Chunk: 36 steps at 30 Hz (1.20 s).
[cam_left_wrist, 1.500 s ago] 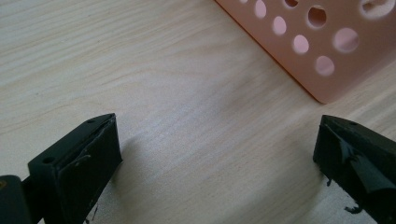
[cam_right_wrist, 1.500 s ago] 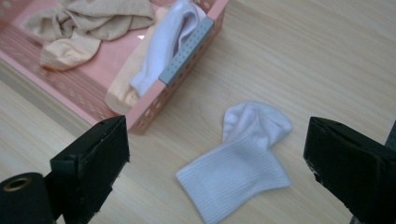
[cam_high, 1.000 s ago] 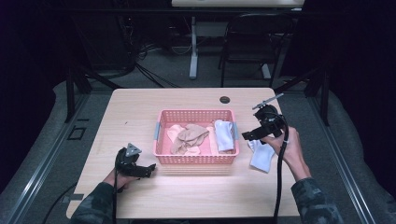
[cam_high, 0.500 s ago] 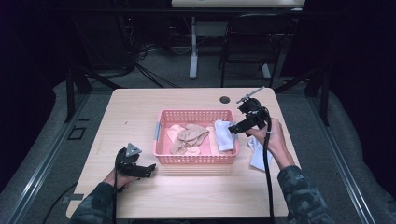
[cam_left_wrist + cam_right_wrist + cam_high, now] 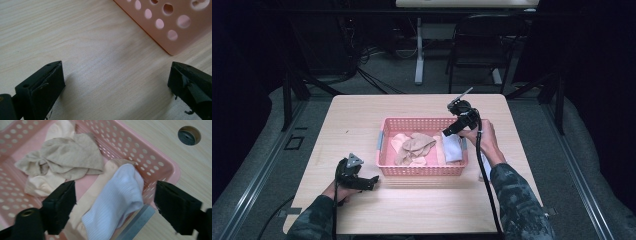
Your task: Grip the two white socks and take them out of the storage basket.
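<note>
While no lettering can be read on anything: every surface in view is plain.

Basket: a pink basket (image 5: pixel 384 150) with round holes in its walls sits at the middle of the desk (image 5: pixel 422 210); a grey handle shows at its left end.

Contents, middle: a crumpled tan cloth (image 5: pixel 65 155) lies over a paler cream cloth (image 5: pixel 40 185) on the basket floor.

Contents, right end: a white sock (image 5: pixel 112 197) with fine ribbing lies against the end wall, on top of a cream sock (image 5: pixel 93 191) that runs beside it.

Right hand-held gripper: the right hand-held gripper (image 5: pixel 451 130) hangs over the basket's right end, tilted down toward the white sock; its jaws stand fairly wide and have just been closing, with the sock lying between and below them, the pads not pressing on it.

Left hand-held gripper: the left hand-held gripper (image 5: pixel 367 182) rests low on the desk near the basket's front left corner, jaws wide apart over bare wood, holding nothing.

Beside the basket: something pale (image 5: pixel 485 165) lies on the desk under the right forearm, mostly hidden, so I cannot tell what it is.

Desk: light wood, with a dark round grommet (image 5: pixel 189 135) set in it just beyond the basket's far right corner.

Sleeves: both forearms wear a camouflage pattern.
</note>
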{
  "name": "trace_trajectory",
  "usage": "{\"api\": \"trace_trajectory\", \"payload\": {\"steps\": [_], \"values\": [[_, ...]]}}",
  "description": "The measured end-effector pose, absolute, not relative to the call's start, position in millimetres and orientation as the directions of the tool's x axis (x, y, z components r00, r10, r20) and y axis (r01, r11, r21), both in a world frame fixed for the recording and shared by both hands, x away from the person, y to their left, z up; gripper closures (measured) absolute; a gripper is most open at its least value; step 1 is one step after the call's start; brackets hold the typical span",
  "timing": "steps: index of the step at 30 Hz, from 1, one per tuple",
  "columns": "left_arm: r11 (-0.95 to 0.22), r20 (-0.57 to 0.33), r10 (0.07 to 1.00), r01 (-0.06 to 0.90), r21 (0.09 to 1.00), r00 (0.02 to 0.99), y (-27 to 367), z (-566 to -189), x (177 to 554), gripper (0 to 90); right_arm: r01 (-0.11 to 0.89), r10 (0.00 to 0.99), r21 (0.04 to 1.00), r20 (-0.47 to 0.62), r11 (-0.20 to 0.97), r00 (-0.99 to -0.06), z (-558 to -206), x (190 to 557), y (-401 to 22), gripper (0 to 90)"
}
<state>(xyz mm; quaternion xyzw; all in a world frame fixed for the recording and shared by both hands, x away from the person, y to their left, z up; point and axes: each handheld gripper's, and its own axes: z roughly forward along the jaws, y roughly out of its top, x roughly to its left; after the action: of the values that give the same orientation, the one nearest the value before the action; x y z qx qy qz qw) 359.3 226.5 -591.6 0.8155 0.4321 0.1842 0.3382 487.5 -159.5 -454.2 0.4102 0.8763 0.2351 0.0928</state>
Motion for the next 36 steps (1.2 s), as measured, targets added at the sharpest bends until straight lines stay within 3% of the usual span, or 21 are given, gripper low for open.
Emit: {"api": "trace_trajectory", "payload": {"steps": [13, 15, 16, 20, 36], "values": [[-0.399, 0.006, 0.827, 0.578, 0.712, 0.563, 226.3, -591.7, 359.2, 0.6, 0.729, 0.803, 0.398, -0.035, 0.558, -0.595, -481.3, 502.4, -151.7, 52.7], [-0.398, 0.006, 0.827, 0.578, 0.712, 0.562, 226.2, -591.7, 359.2, 0.6, 0.736, 0.811, 0.39, -0.052, 0.553, -0.582, -484.8, 501.1, -150.3, 59.8], [-0.398, 0.006, 0.827, 0.578, 0.713, 0.562, 226.2, -591.8, 359.2, 0.6, 0.741, 0.813, 0.38, -0.055, 0.553, -0.579, -486.0, 500.5, -150.4, 69.5], [-0.401, 0.008, 0.826, 0.577, 0.711, 0.564, 226.4, -591.6, 359.3, 0.6, 0.737, 0.808, 0.38, -0.051, 0.559, -0.587, -480.5, 496.0, -150.1, 83.3], [-0.399, 0.009, 0.827, 0.577, 0.712, 0.562, 226.2, -591.7, 359.0, 0.6, 0.685, 0.793, 0.496, -0.012, 0.534, -0.609, -432.8, 467.9, -158.2, 85.6]]}}
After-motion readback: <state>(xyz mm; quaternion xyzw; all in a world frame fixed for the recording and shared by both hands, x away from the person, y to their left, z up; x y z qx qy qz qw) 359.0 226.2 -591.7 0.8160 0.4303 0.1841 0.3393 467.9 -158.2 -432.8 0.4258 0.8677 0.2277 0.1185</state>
